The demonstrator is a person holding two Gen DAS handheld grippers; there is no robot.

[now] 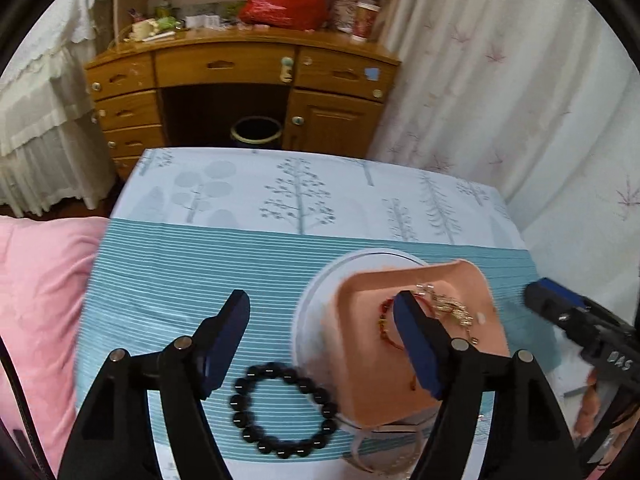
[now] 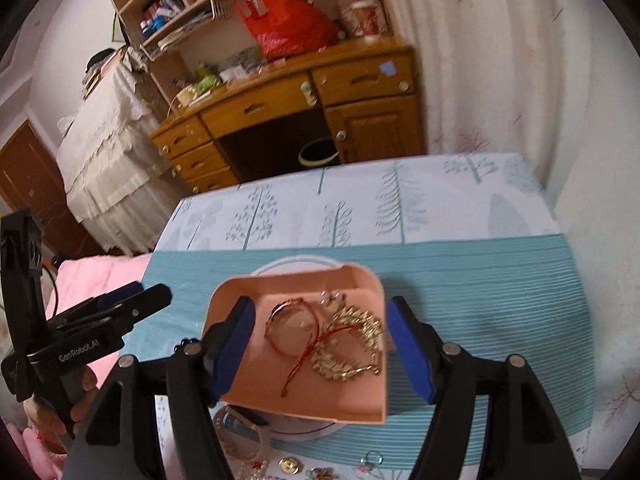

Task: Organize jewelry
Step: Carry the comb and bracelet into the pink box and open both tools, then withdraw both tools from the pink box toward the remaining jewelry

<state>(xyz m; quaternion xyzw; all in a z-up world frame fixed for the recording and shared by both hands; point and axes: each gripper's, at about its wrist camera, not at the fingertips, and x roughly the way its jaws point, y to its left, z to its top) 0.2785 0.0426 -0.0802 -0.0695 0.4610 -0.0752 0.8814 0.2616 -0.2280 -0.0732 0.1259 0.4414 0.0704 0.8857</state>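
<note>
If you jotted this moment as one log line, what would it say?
left claw: open, above black bead bracelet | right claw: open, straddling pink tray | in tray: red string bracelet, gold jewelry

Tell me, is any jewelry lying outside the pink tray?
Yes. A black bead bracelet lies on the striped cloth beside the pink tray, not in it. More small pieces sit loose at the table's near edge. The tray also rests off-centre on a white round plate, overhanging its rim.
</note>
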